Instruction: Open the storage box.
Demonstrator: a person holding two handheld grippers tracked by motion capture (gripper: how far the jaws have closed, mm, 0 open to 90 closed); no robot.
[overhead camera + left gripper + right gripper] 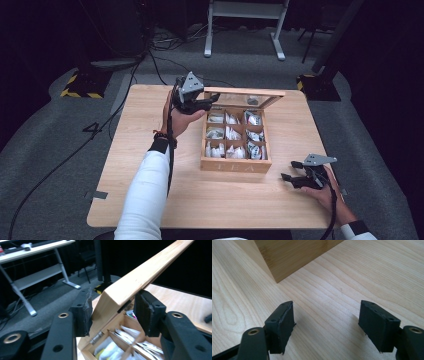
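From above I count one tea box point(235, 162) mid-table with nine compartments, its lid point(245, 92) raised toward the far edge. My left gripper point(112, 312) straddles one lid corner, pads seemingly touching it. My right gripper point(325, 325) gapes empty near the table's point(362, 277) right edge.

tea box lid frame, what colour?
Light natural wood, on the tea box lid; clearest in the left gripper view.
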